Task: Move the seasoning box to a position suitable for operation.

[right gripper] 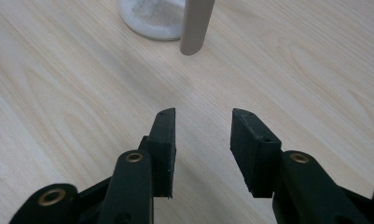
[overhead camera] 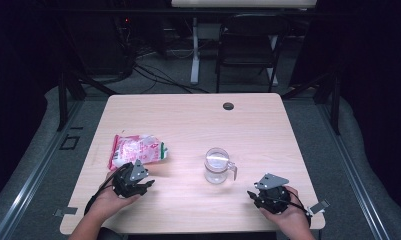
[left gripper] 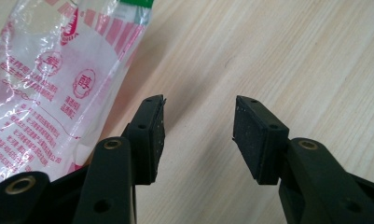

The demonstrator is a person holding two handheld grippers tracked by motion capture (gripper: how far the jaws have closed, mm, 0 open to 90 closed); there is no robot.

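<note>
The left gripper [left gripper: 198, 135] sits right beside the plastic bag [left gripper: 49, 84], jaws partly open with nothing between them, probably ready to grab it. The right gripper [right gripper: 203, 149] faces the glass jug [overhead camera: 218, 165], near its handle [right gripper: 196, 25], jaws also apart and empty. Both things rest on the table [overhead camera: 198, 120].

From the high view you look forward and down over the whole table [overhead camera: 198, 115], from well back. Your left gripper view sits close above the wood, facing along its jaws beside the plastic bag [left gripper: 45, 79]. Your right gripper view, equally close, faces what seems to be the glass jug [right gripper: 152, 18], also seen from above [overhead camera: 219, 165].
</note>
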